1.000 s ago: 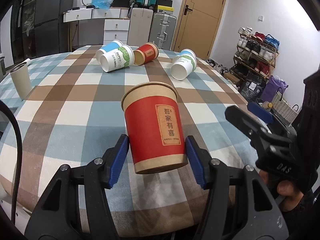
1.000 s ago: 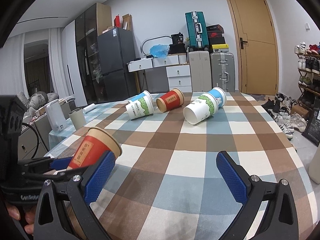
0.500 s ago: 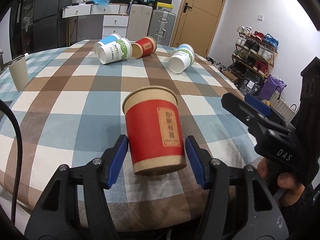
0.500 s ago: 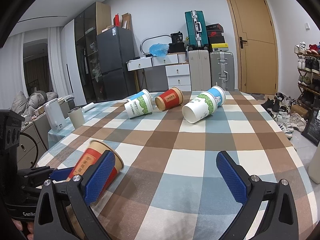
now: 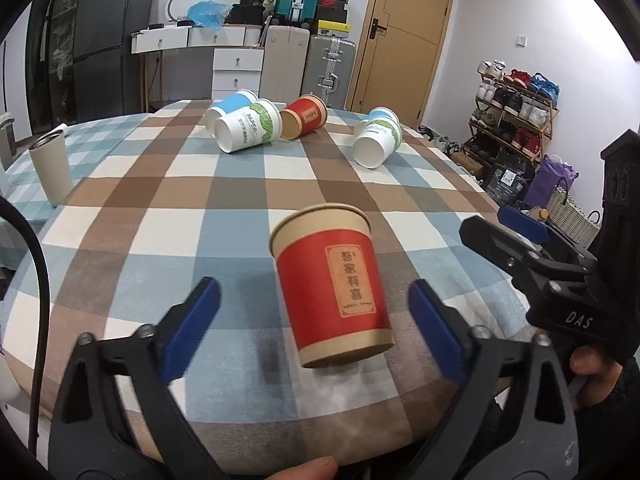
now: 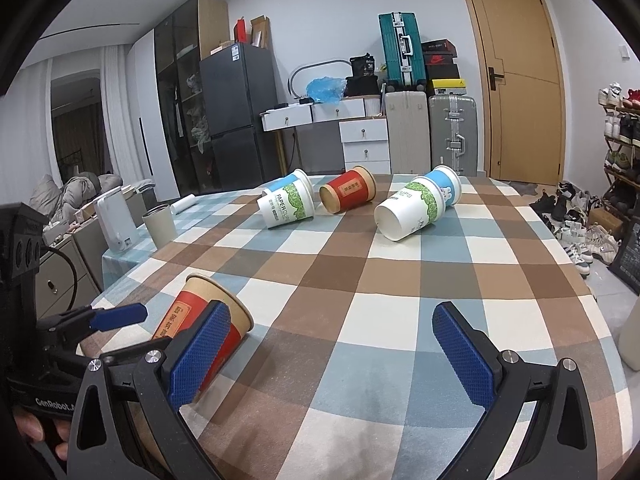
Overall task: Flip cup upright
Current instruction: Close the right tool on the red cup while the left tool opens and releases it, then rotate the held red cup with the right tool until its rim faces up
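Near table edge (image 5: 200,432), red cup (image 5: 332,284) upright, left claw (image 5: 312,332) spread

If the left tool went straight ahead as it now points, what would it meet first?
Most likely the red cup, standing upright on the table between the open left tool's fingers; its depth ahead is hard to judge.

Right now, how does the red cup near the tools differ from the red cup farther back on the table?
The near red cup stands mouth up, slightly tilted in the view, while the far red cup lies on its side. The near red cup sits between the open fingers of the left tool, untouched; the far red cup lies among the toppled white cups, away from both tools. Both are red paper cups with kraft rims and a label.
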A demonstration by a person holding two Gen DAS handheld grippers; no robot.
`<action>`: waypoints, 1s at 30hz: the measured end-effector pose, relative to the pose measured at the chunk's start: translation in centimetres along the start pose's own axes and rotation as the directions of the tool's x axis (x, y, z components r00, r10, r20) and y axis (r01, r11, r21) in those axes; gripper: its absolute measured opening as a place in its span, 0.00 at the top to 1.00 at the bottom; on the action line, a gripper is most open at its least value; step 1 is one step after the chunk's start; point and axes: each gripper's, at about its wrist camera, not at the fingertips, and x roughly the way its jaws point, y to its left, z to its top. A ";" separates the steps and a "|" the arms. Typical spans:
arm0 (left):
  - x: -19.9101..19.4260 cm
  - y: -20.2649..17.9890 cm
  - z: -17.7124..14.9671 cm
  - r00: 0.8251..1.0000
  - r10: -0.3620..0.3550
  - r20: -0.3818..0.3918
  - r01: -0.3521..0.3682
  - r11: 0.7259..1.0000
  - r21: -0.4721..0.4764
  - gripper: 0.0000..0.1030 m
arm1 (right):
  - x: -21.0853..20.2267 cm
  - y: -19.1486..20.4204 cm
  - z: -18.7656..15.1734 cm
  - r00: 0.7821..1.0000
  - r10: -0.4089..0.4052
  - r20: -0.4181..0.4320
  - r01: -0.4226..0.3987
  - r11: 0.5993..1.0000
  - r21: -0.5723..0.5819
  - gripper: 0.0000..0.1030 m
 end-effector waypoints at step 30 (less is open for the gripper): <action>0.7 6.6 0.0 0.997 0.039 0.070 -0.040 0.999 0.016 0.01 | 6.1 3.4 1.7 0.900 0.210 -0.383 -0.146 0.971 0.189 0.00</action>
